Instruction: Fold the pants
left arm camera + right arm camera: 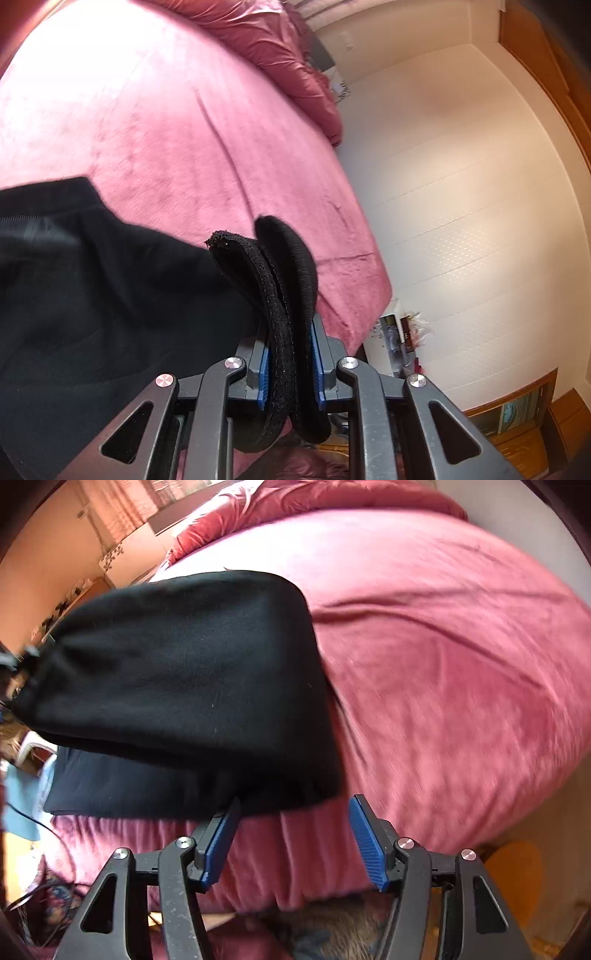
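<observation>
The black pants (184,686) lie folded over on the pink bed cover (461,664), near the bed's front edge. In the left wrist view, my left gripper (291,354) is shut on a thick folded edge of the pants (280,288), and the rest of the black cloth (92,295) hangs off to the left. In the right wrist view, my right gripper (291,823) is open and empty, its blue pads just in front of the pants' near edge, the left pad touching or nearly touching the cloth.
A bunched red duvet (280,44) lies at the head of the bed. A white wall (461,184) and wooden furniture (517,410) stand beyond the bed's edge (365,258). Clutter and cables (33,823) sit at the left of the right wrist view.
</observation>
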Available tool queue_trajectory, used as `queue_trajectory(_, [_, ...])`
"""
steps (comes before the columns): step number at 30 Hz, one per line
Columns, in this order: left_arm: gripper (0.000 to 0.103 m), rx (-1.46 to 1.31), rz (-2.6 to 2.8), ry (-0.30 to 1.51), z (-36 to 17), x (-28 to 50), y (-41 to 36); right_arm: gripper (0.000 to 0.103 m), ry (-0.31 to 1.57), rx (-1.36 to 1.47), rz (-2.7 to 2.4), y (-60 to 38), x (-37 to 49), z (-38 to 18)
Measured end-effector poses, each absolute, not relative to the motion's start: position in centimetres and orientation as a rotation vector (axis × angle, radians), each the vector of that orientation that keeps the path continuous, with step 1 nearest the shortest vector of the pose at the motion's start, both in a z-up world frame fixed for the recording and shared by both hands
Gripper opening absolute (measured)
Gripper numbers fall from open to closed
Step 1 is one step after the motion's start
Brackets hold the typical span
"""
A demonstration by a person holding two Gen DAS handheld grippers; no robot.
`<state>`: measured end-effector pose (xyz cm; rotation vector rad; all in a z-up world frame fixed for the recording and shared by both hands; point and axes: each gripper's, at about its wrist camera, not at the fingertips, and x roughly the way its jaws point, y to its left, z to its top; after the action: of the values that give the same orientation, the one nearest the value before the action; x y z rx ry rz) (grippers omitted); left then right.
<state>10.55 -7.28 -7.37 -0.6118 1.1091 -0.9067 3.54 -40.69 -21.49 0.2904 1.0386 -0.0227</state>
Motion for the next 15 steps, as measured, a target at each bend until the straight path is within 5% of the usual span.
queue_trajectory(2, [0.018,-0.615,-0.918,1.084,-6.5,11.2,-7.9,0.059,1.004,0.29,-0.077,-40.7,4.4,-21.6])
queue_trajectory(4, [0.018,-0.582,-0.882,1.065,-6.4,11.0,-7.0,0.035,1.009,0.313,-0.123,-41.1,4.9,-22.2])
queue_trajectory(10, [0.017,-0.558,-0.72,1.238,-14.0,11.1,-3.1,0.023,1.068,0.334,-0.139,-41.1,5.5,-24.4])
queue_trajectory(15, [0.017,-0.59,-0.644,1.308,-19.0,9.9,-1.3,0.023,1.09,0.297,-0.123,-40.2,6.1,-24.7])
